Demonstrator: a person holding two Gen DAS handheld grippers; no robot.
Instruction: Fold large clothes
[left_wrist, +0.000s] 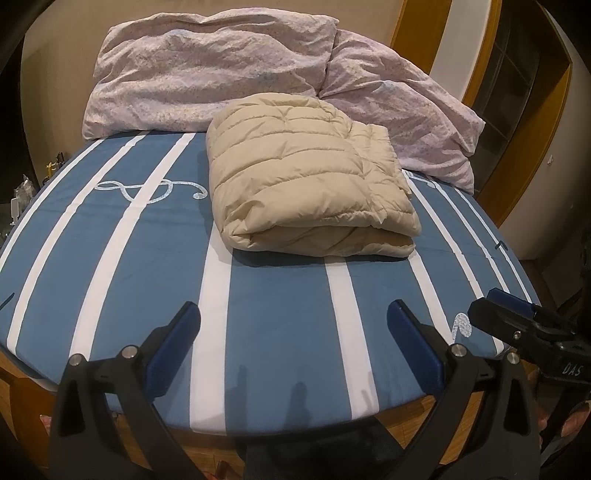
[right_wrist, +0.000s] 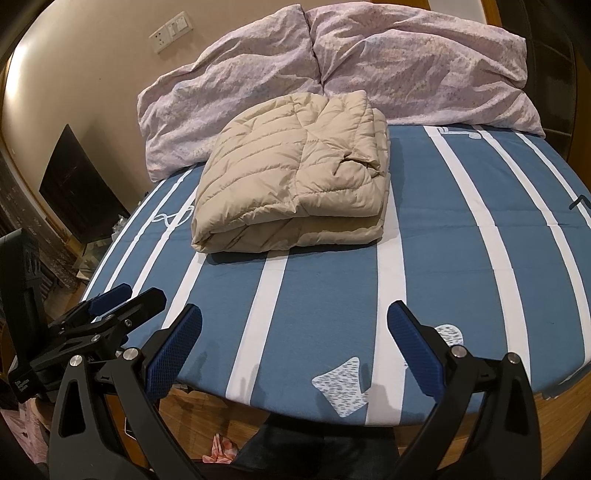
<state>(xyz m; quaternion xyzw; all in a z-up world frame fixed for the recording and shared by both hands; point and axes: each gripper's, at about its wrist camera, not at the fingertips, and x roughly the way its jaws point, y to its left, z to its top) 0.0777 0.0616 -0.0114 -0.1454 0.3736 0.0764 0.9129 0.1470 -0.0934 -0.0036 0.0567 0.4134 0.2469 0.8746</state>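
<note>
A beige quilted down jacket (left_wrist: 306, 184) lies folded into a thick rectangle in the middle of the blue bed with white stripes (left_wrist: 277, 314); the right wrist view shows the same jacket (right_wrist: 295, 181) slightly left of centre. My left gripper (left_wrist: 293, 317) hovers open over the bed's near edge, well short of the jacket, with nothing between its blue pads. My right gripper (right_wrist: 294, 319) is likewise open and empty at the near edge. Each gripper also appears in the other's view: the right gripper (left_wrist: 517, 317) at the right, the left gripper (right_wrist: 122, 299) at the left.
Two crumpled pale pink pillows (left_wrist: 207, 70) (right_wrist: 417, 70) lie against the wall behind the jacket. A wooden bed frame (right_wrist: 199, 410) runs below the near edge. A dark cabinet (right_wrist: 77, 192) stands left of the bed, and pink cloth (right_wrist: 219, 448) lies on the floor.
</note>
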